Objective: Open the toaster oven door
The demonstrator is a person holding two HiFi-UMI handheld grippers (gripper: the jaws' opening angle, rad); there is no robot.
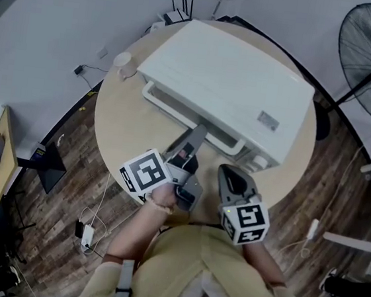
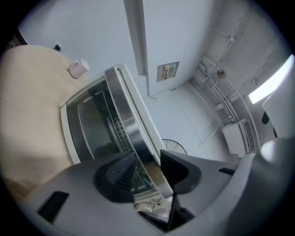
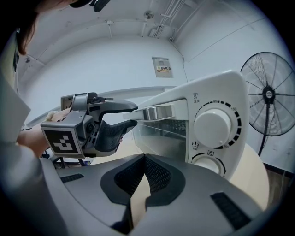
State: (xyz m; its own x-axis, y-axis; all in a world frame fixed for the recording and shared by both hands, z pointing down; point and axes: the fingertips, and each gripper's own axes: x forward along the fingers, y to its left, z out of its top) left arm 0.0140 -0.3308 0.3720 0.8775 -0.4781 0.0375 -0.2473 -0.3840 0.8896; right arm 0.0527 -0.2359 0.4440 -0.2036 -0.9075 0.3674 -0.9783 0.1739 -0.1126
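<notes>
**A:** Head view first. The white toaster oven [image 1: 233, 83] sits on the round tabletop [image 1: 125, 121], its long body running upper left to lower right and its front turned toward the person.

**B:** And the handle [image 1: 176, 110] runs along the top of that front, on the same line as the body. The left claw [image 1: 198, 133] is right at it, a little past the middle toward the lower right. The right claw [image 1: 231, 172] hangs near the person's body, apart from the oven.

**A:** Left gripper view — the chrome handle passes straight between the jaws. They stand wide apart, one on either side of the bar, not pinching it.

**B:** The door [image 2: 94, 129] glass is just behind, and the door looks shut to me. So the step in hand is the grip: close squarely across the bar, not at a slant. Then I'd pull out and down, because a handle at the top suggests a hinge along the bottom, though I can't see one.

**A:** Follow the arc and don't yank straight back, or the whole oven may slide on the tabletop.

**B:** Right gripper view — its jaws are together with nothing between them, aimed at the front by the dials [image 3: 213, 123]. It catches the left claw side-on: one jaw above the handle, one below, with a gap showing.

**A:** That free claw could steady the body if it starts to slide.
</notes>
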